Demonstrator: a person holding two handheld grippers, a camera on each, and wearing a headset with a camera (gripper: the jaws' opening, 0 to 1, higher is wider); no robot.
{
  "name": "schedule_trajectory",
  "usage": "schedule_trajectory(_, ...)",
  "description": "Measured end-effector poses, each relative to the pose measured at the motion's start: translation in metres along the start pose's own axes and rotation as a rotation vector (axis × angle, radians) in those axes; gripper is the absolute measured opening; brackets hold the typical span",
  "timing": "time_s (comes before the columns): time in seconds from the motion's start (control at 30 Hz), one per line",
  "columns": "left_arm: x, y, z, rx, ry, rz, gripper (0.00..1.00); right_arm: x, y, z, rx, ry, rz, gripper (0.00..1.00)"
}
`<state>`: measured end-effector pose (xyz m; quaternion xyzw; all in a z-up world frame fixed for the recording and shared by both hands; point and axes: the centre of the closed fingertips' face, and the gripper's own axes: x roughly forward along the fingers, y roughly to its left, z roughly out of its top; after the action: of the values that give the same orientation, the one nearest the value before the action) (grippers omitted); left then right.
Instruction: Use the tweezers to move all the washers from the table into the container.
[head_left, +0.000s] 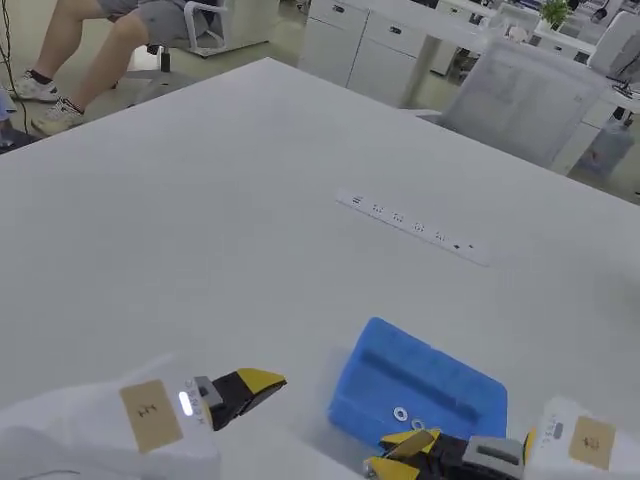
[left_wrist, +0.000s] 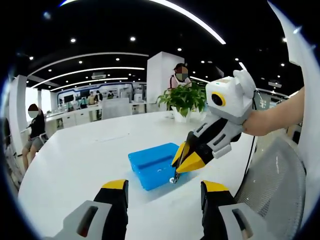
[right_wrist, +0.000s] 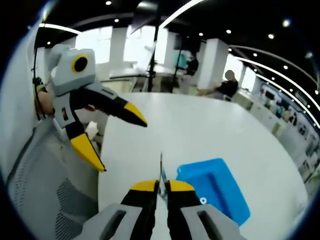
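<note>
A blue container (head_left: 425, 380) lies on the white table, with two small washers (head_left: 401, 413) on its near part. My right gripper (head_left: 408, 452) hovers at the container's near edge, shut on thin metal tweezers (right_wrist: 161, 170) that stick out beyond its yellow tips. In the left gripper view the tweezers' tip (left_wrist: 173, 178) points down at the near edge of the container (left_wrist: 152, 162). My left gripper (head_left: 258, 386) stands open and empty to the left of the container. It also appears in the right gripper view as the left gripper (right_wrist: 116, 136), jaws apart. One washer (right_wrist: 203, 200) lies in the container (right_wrist: 215, 187).
A flush socket strip (head_left: 415, 228) runs across the white table (head_left: 200, 230) beyond the container. A grey mesh chair (head_left: 525, 95) stands at the far right edge. A person sits at the far left (head_left: 90, 40). Cabinets (head_left: 370, 45) line the back.
</note>
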<state>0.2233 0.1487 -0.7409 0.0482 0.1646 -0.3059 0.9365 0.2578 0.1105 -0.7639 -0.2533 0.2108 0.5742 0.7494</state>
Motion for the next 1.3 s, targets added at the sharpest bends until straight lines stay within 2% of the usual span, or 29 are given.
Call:
schedule_trajectory(0.2,0.0,0.0,0.0,-0.001,-0.001,0.001,0.58,-0.002,-0.022,0.012,0.02,-0.034,-0.038,0.03)
schedule_trajectory(0.47,0.0,0.001,0.0,-0.002,0.001,0.003,0.57,-0.001,-0.041,0.02,0.036,-0.053,-0.068,0.03)
schedule_trajectory(0.53,0.0,0.001,0.0,-0.001,0.001,0.003,0.57,0.0,-0.047,0.021,0.053,-0.059,-0.075,0.03)
schedule_trajectory(0.67,0.0,0.0,0.0,-0.002,0.002,0.002,0.57,0.002,-0.06,0.024,0.141,-0.094,-0.091,0.03)
schedule_trajectory(0.8,0.0,0.0,0.0,-0.003,0.001,0.001,0.57,0.004,-0.076,0.019,0.253,-0.106,-0.11,0.03)
schedule_trajectory(0.9,0.0,0.0,0.0,-0.002,0.002,0.001,0.56,0.006,-0.085,0.014,0.3,-0.107,-0.118,0.03)
schedule_trajectory(1.03,0.0,0.0,0.0,-0.002,0.003,0.0,0.56,0.012,-0.093,0.006,0.337,-0.089,-0.122,0.03)
schedule_trajectory(1.3,0.0,0.001,-0.001,-0.003,0.002,0.0,0.56,0.026,-0.099,-0.009,0.377,-0.054,-0.111,0.03)
